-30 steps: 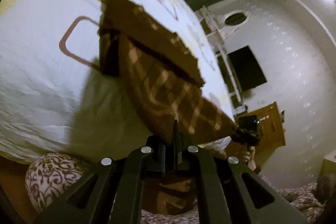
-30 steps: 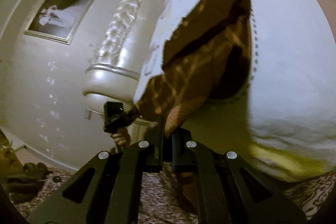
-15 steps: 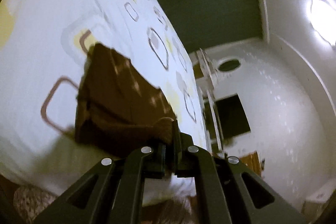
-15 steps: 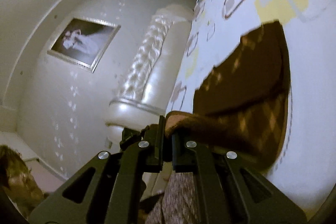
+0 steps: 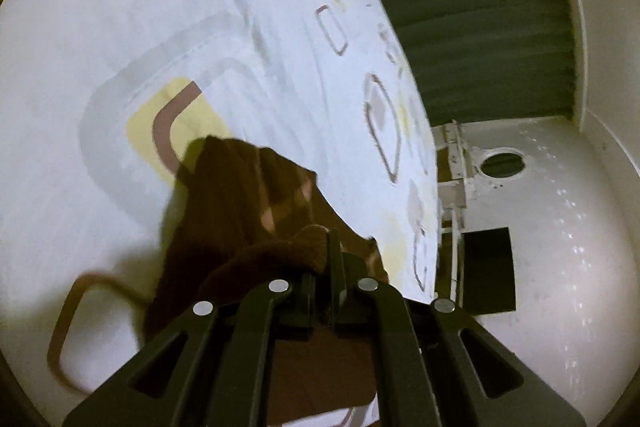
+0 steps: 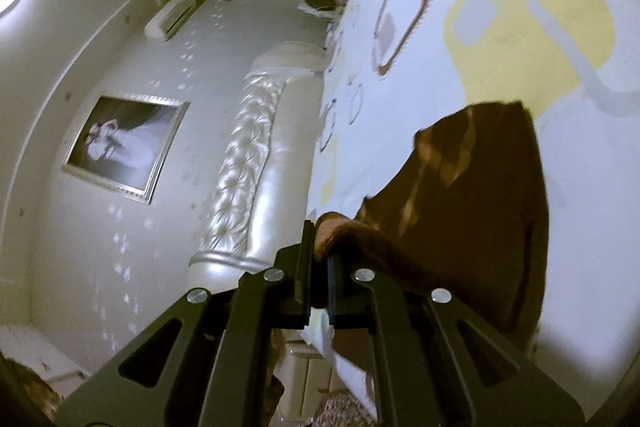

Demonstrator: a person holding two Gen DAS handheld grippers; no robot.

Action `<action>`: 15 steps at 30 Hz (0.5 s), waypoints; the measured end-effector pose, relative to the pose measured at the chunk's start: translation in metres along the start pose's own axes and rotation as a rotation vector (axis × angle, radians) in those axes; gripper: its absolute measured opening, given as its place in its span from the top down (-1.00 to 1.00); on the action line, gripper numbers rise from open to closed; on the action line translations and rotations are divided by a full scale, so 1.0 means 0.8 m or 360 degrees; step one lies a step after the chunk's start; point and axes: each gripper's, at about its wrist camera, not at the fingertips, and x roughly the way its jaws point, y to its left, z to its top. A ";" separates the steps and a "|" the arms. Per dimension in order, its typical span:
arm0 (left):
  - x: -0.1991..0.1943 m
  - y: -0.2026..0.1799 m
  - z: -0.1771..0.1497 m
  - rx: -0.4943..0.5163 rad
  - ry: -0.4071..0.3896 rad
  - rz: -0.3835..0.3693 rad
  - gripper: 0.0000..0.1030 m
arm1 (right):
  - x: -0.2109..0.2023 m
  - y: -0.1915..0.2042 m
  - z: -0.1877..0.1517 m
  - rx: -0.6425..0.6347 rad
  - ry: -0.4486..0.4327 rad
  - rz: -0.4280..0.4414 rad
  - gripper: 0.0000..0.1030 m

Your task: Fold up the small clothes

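Note:
A small brown checked garment (image 5: 240, 211) lies on the white patterned bed sheet (image 5: 120, 27), its near edge lifted and curled over toward the far part. My left gripper (image 5: 332, 259) is shut on one near corner of it. In the right wrist view the same garment (image 6: 472, 195) lies on the sheet (image 6: 580, 187), and my right gripper (image 6: 320, 259) is shut on its other near corner. Both grippers hold the cloth low over the bed. The cloth under the jaws is hidden.
A tufted white headboard (image 6: 256, 163) and a framed picture (image 6: 124, 143) stand to the left of the bed. A dark green curtain (image 5: 472, 11) and a white shelf unit (image 5: 456, 163) are beyond the bed's far edge.
Both grippers have carried the garment's near edge forward over the bed, from hanging off the bed edge to folding over the rest. The garment now looks shorter and closer.

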 end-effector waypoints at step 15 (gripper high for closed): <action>0.089 0.039 0.047 -0.0124 0.0083 0.0158 0.91 | 0.052 -0.090 0.053 0.0197 -0.0012 -0.0146 0.90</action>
